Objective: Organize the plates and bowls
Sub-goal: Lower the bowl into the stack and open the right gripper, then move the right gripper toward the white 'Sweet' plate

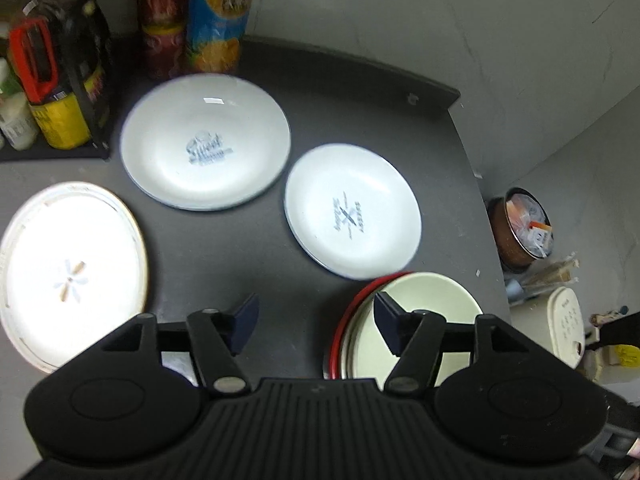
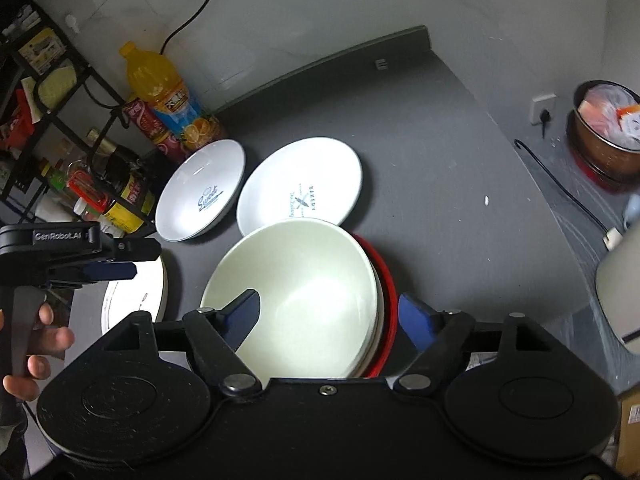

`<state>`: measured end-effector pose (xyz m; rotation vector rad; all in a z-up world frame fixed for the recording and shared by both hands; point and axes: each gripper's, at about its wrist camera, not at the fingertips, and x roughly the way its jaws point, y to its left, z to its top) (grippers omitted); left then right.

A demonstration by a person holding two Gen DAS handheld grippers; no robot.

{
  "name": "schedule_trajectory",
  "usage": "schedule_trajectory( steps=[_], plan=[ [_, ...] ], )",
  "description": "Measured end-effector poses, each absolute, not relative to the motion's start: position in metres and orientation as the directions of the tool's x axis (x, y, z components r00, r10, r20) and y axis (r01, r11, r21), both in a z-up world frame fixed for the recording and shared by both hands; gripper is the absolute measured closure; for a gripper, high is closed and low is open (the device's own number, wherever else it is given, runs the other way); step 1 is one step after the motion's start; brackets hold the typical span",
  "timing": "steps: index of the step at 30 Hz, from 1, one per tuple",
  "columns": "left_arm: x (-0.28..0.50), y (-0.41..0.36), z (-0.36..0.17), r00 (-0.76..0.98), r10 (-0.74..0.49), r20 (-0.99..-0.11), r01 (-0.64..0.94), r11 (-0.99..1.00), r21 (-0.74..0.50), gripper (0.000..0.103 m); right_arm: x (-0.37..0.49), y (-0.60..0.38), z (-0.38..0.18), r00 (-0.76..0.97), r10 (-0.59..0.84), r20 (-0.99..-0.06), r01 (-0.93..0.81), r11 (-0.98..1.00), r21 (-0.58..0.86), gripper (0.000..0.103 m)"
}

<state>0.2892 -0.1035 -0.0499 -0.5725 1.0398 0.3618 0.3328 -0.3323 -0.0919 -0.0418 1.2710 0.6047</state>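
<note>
Plates and bowls are lying spread over the dark counter (image 1: 360, 92) as I look down through both wrist cameras. Farthest left, a gold-rimmed plate (image 1: 68, 272) is sitting flat at the counter's near edge. Beside it, toward the bottles (image 2: 168, 100) at the back, a blue-rimmed dish marked "Sweet" (image 1: 206, 142) is resting, and just to its right a second blue-rimmed dish (image 1: 352, 210) is lying close but apart from it. Nearest me on the right, a cream bowl (image 2: 304, 292) is sitting on a red-edged stack (image 2: 388, 280). I am holding my left gripper (image 1: 316, 320) wide over bare counter, gripping nothing. My right gripper (image 2: 332, 316) is also spread wide, its fingers straddling the cream bowl; whether either pad is touching the bowl I cannot tell
</note>
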Motion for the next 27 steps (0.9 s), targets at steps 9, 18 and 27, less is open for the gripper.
schedule_trajectory(
  steps=[9,18,27],
  plan=[
    [0.267,-0.100,-0.049,0.431,0.095,-0.897,-0.636,0.737,-0.228,0.025,0.348,-0.310,-0.090,0.095,0.440,-0.893,-0.572,0.759,0.312,0.016],
    [0.234,-0.094,-0.046,0.417,0.156,-0.895,-0.724,0.653,-0.223,0.023,0.351,-0.276,-0.090,0.029,0.473,-0.881,-0.658,0.672,0.339,0.010],
    [0.203,-0.088,-0.051,0.371,0.213,-0.904,-0.779,0.601,-0.179,0.023,0.339,-0.241,-0.090,-0.020,0.474,-0.881,-0.717,0.607,0.343,0.008]
  ],
)
